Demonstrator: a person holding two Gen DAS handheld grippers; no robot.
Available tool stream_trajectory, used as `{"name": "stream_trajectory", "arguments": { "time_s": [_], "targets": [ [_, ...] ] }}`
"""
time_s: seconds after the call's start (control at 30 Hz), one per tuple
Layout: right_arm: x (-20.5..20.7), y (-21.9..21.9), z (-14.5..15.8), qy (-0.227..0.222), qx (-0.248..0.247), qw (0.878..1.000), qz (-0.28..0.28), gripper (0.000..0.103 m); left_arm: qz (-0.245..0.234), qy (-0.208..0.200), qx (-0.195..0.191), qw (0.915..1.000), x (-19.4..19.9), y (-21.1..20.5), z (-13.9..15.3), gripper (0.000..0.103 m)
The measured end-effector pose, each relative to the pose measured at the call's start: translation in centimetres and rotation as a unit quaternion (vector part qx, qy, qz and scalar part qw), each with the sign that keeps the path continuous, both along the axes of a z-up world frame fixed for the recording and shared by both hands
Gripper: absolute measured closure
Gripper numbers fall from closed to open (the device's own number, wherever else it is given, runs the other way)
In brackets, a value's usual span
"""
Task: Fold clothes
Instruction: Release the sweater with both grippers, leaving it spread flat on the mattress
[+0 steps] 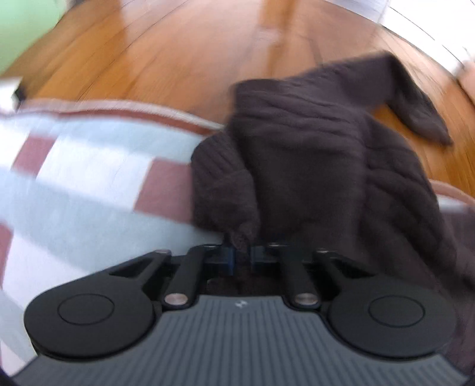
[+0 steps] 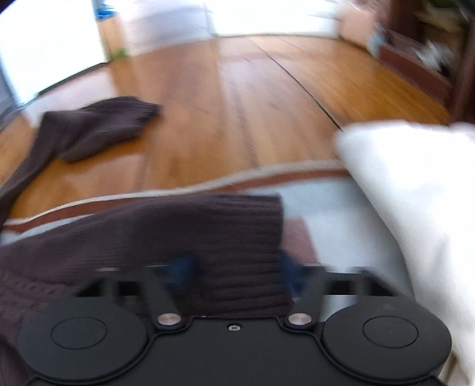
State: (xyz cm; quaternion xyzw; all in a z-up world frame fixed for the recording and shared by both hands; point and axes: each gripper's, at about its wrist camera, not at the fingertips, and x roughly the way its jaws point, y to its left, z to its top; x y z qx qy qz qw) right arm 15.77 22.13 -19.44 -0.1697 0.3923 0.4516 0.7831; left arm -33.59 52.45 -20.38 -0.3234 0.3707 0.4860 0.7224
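Note:
A dark brown knitted sweater (image 1: 320,154) lies partly on a checked rug (image 1: 89,178) and partly on the wooden floor. My left gripper (image 1: 240,255) is shut on a pinch of the sweater's ribbed edge, which bunches up just ahead of the blue pads. One sleeve (image 1: 415,110) trails onto the floor at the far right. In the right wrist view the ribbed hem of the sweater (image 2: 207,237) lies between the spread fingers of my right gripper (image 2: 234,270), which is open. The sleeve (image 2: 98,124) stretches out on the floor at the far left. Both views are blurred.
A white cloth (image 2: 415,207) lies on the rug to the right of my right gripper. The wooden floor (image 2: 237,104) stretches ahead, with a dark shelf unit (image 2: 430,59) at the far right and white walls behind. A green surface (image 1: 23,26) shows at the far left.

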Motion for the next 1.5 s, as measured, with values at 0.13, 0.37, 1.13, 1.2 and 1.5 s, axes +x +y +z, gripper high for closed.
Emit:
{"name": "stream_trajectory", "arguments": {
  "time_s": [0.13,0.37,1.13,1.2,1.5],
  "targets": [
    [-1.2,1.7,3.7,-0.115,0.033,0.993,-0.003,0.092,0.011,0.041,0.088,0.9952,0.9,-1.4,2.3,0.095],
    [3.7,4.9,10.6,-0.115,0.086,0.979,-0.148,0.076,0.121,0.021,0.153,0.9806,-1.9,-1.0,4.4,0.095],
    [-7.4,-11.1,17.9,0.168,0.026,0.983,-0.065,0.045,0.101,-0.148,0.023,0.9835,-3.5,-5.7,5.1,0.062],
    [-7.3,-12.3,18.3,0.150,0.015,0.985,-0.083,0.045,0.046,-0.118,0.038,0.9912,-1.3,-7.4,5.5,0.061],
    [-8.6,-16.1,18.4,0.099,0.000,0.985,-0.142,0.045,-0.103,-0.049,0.050,0.9923,4.1,-11.1,4.9,0.056]
  ]
}}
